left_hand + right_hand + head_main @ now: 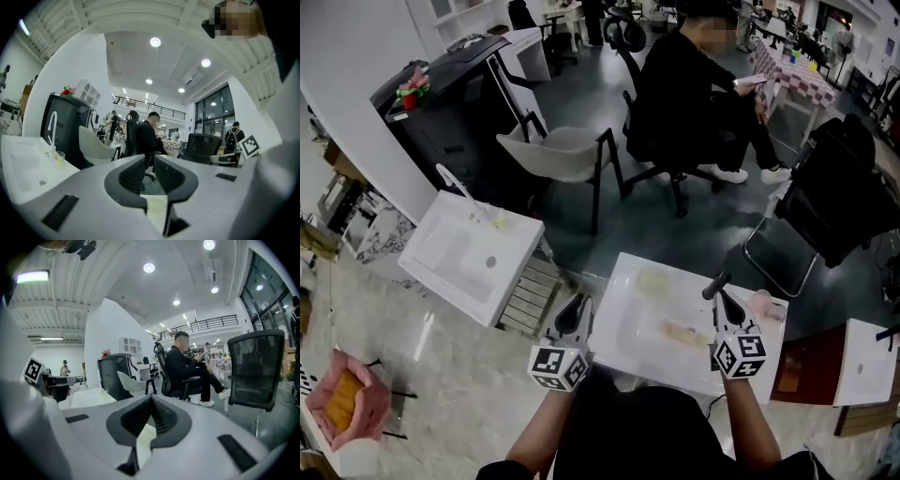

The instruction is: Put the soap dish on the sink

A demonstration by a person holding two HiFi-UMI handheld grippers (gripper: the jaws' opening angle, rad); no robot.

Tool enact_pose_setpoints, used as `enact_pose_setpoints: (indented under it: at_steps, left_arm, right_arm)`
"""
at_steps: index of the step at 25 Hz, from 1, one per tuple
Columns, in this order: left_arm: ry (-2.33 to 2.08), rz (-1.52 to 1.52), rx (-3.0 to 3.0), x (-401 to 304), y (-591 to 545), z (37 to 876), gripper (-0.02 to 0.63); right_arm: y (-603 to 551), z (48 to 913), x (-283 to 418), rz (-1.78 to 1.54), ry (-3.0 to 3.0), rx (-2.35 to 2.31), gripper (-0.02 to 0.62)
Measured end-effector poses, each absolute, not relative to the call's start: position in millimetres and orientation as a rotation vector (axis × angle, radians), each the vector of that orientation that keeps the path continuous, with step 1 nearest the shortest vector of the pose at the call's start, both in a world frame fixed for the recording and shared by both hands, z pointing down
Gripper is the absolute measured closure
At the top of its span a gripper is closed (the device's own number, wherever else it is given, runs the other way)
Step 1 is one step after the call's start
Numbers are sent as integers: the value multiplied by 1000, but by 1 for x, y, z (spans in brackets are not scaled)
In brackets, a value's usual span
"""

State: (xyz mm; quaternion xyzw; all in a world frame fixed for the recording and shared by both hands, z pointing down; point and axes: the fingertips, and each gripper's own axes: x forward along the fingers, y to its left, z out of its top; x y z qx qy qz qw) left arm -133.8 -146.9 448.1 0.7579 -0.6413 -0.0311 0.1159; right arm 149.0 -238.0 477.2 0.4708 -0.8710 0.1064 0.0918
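white sink [623, 309] fills the lower centre of the head view just below us. at its left edge our left gripper [150, 160] keeps only a narrow gap between its jaws, with nothing in it. our right gripper [151, 398] has its jaws pressed together, empty. what we take for the soap dish [656, 281], pale green, lies on the sink's far side. beyond it, a person [689, 94] sits at the top of the frame.
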Motion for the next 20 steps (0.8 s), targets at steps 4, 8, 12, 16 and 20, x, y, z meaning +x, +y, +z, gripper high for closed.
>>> enact_pose_setpoints:
  at_steps: [4, 8, 12, 16, 20]
  left_arm:
    - [-1843, -111, 2257, -144, -145, 443, 575]
    - [-1819, -100, 2263, -147, -147, 449, 576]
    - [-1755, -77, 2300, -150, -155, 453, 576]
    - [-1699, -72, 2323, -158, -160, 454, 577]
    - [-1629, -62, 2294, -174, -158, 449, 577]
  right_arm:
    - [-244, 474, 158, 284, -2552, 1464, 597]
    - [-237, 474, 167, 263, -2513, 1512, 597]
    - [-223, 473, 165, 266, -2483, 1561, 597]
    - [-210, 474, 158, 281, -2437, 1602, 597]
    - [-198, 472, 138, 297, -2393, 1623, 597]
